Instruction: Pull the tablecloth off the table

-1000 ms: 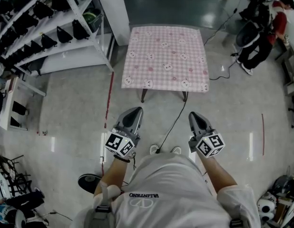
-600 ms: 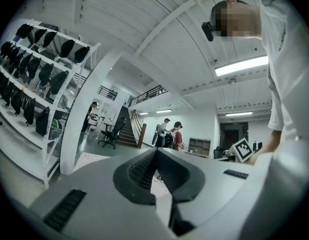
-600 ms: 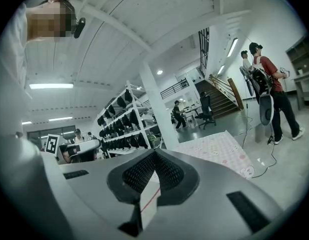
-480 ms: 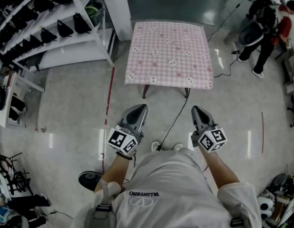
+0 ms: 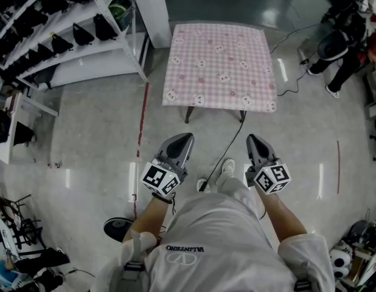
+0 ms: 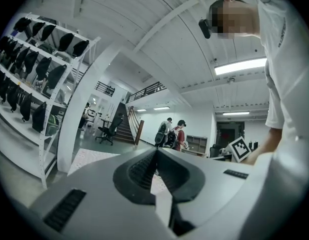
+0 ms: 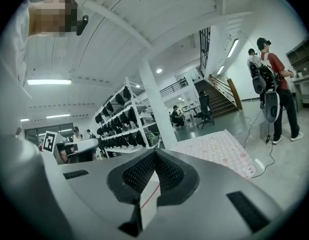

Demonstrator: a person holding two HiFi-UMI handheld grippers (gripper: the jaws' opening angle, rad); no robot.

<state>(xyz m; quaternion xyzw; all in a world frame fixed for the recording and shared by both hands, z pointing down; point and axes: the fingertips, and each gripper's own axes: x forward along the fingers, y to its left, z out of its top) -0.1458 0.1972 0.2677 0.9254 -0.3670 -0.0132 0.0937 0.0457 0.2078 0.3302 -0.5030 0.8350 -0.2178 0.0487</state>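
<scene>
The pink checked tablecloth (image 5: 219,66) lies spread over the table (image 5: 188,114) at the upper centre of the head view. The left gripper (image 5: 184,141) and the right gripper (image 5: 255,142) sit at lower centre, well apart from the cloth and pointing toward it. Both sets of jaws are clenched together with nothing between them.

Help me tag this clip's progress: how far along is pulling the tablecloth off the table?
Done: nothing yet; the pink checked tablecloth lies flat over the table, covering its whole top. In hand: the left gripper and right gripper are both shut and empty, pointed toward the table with bare floor between. Left: reach the near hem, grip it, and pull the cloth clear.
</scene>
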